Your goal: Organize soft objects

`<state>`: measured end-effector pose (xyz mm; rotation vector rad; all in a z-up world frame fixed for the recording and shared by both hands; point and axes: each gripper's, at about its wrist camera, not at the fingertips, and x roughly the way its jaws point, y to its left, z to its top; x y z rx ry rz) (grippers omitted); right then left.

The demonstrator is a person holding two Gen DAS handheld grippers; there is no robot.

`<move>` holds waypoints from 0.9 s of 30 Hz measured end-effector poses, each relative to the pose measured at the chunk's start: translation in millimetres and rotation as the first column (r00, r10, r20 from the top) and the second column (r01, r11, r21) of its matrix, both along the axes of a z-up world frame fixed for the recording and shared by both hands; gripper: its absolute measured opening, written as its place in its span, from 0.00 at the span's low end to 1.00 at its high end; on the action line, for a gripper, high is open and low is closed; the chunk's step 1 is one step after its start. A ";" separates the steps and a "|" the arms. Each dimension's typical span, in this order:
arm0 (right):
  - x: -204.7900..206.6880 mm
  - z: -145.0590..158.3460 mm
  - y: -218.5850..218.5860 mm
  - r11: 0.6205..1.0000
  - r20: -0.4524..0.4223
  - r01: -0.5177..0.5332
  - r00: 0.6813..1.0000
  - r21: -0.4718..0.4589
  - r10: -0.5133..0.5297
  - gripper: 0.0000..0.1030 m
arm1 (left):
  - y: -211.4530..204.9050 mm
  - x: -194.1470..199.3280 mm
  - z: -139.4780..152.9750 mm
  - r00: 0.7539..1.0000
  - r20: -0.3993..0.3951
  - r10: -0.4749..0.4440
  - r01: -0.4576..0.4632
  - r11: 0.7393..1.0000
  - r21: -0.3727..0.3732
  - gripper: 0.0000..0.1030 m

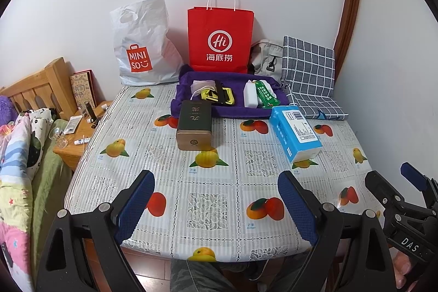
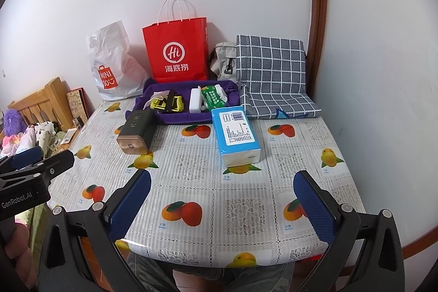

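Observation:
A blue tissue pack (image 1: 295, 132) (image 2: 236, 133) lies on the fruit-print table (image 1: 213, 182) (image 2: 246, 182), right of centre. Behind it a purple towel (image 1: 191, 111) (image 2: 178, 117) carries a yellow-black pouch (image 1: 219, 96) (image 2: 167, 103), a white pack (image 1: 250, 95) (image 2: 195, 100) and a green packet (image 1: 267, 96) (image 2: 213, 99). A grey checked cushion (image 1: 309, 73) (image 2: 273, 73) leans at the back right. My left gripper (image 1: 216, 182) and right gripper (image 2: 223, 181) are open and empty above the table's near edge.
A dark tin box (image 1: 194, 125) (image 2: 136, 133) lies left of centre. A red paper bag (image 1: 220, 38) (image 2: 176, 51), a white Miniso bag (image 1: 142, 45) (image 2: 115, 64) and a grey bag (image 1: 267, 56) (image 2: 223, 59) stand against the back wall. A bed and nightstand (image 1: 74, 133) are left.

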<state>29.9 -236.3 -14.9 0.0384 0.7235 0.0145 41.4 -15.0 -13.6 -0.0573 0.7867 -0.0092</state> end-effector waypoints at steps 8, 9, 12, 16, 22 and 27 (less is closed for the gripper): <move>-0.9 1.7 2.4 1.000 0.003 0.001 1.000 -0.002 -0.001 0.99 | -0.6 -0.3 0.1 1.000 0.000 0.002 -0.002 1.000 0.000 0.89; -1.0 1.7 2.5 1.000 0.003 0.001 1.000 -0.001 -0.001 0.99 | -0.6 -0.7 0.1 1.000 0.000 0.002 -0.002 1.000 0.000 0.89; -1.2 1.8 2.4 1.000 0.003 0.002 1.000 -0.001 -0.002 0.99 | -0.2 -0.8 0.1 1.000 0.000 0.001 -0.001 1.000 0.001 0.89; -1.2 2.5 2.8 1.000 0.005 0.002 1.000 -0.002 -0.002 0.99 | 0.2 0.0 -0.4 1.000 0.000 -0.001 0.001 1.000 0.000 0.89; -1.2 2.9 3.7 1.000 0.007 0.002 1.000 -0.003 -0.002 0.99 | 0.9 -0.9 0.0 1.000 -0.002 0.001 -0.001 1.000 0.002 0.89; -0.9 5.0 4.3 1.000 0.012 0.002 1.000 -0.006 -0.002 0.99 | 4.8 0.0 1.0 1.000 0.007 -0.005 0.005 1.000 0.000 0.89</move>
